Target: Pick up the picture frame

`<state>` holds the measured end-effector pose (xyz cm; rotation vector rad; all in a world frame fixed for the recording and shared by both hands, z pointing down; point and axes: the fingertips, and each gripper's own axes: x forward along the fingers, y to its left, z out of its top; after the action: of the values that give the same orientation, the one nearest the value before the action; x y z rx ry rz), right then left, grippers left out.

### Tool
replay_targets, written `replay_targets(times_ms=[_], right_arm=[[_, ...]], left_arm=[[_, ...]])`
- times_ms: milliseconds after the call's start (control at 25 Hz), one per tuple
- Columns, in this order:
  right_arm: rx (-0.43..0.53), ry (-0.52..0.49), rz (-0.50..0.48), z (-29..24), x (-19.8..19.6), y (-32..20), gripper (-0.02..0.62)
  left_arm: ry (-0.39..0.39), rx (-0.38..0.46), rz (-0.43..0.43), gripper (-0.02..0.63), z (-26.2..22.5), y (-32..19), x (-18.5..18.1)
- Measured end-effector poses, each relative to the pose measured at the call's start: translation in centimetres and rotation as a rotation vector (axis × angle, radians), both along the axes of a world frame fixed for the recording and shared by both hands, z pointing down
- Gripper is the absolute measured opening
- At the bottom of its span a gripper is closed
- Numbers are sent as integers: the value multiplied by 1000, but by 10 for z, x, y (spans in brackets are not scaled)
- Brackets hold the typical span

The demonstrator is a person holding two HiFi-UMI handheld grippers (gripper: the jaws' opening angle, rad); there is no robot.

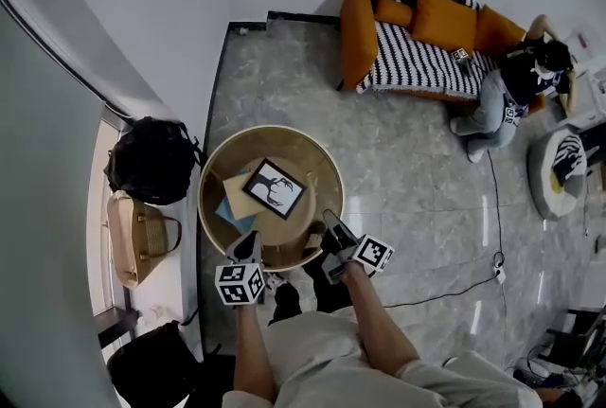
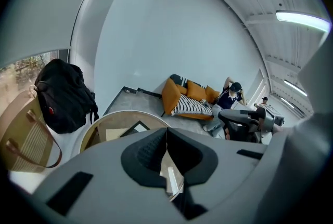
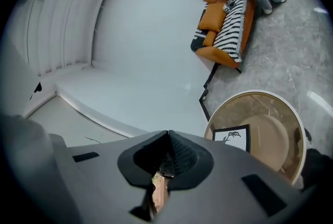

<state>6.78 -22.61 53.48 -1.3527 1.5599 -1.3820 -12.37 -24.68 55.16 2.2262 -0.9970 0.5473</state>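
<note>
A round table on the grey floor bears the picture frame — left gripper and right gripper hover at its near edge, jaws together, empty.

The person wore pale beige clothing and dark footwear. The left gripper and the right gripper were smooth pale-grey shells with black ribbed jaw pads, each bearing a white cube printed with black square markers.
</note>
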Motion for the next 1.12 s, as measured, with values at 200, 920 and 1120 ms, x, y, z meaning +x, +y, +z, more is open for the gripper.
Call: replay_targets(times_ms=[200, 920, 1120], right_arm=[[-58, -26, -75, 42, 1, -24, 35], [-318, -11, -255, 307, -26, -18, 37], [-361, -21, -290, 343, -37, -25, 36]], left_arm=[[-59, -48, 45, 20, 29, -4, 30], [-113, -227, 133, 20, 247, -37, 56], [-108, -255, 128, 21, 285, -39, 49]])
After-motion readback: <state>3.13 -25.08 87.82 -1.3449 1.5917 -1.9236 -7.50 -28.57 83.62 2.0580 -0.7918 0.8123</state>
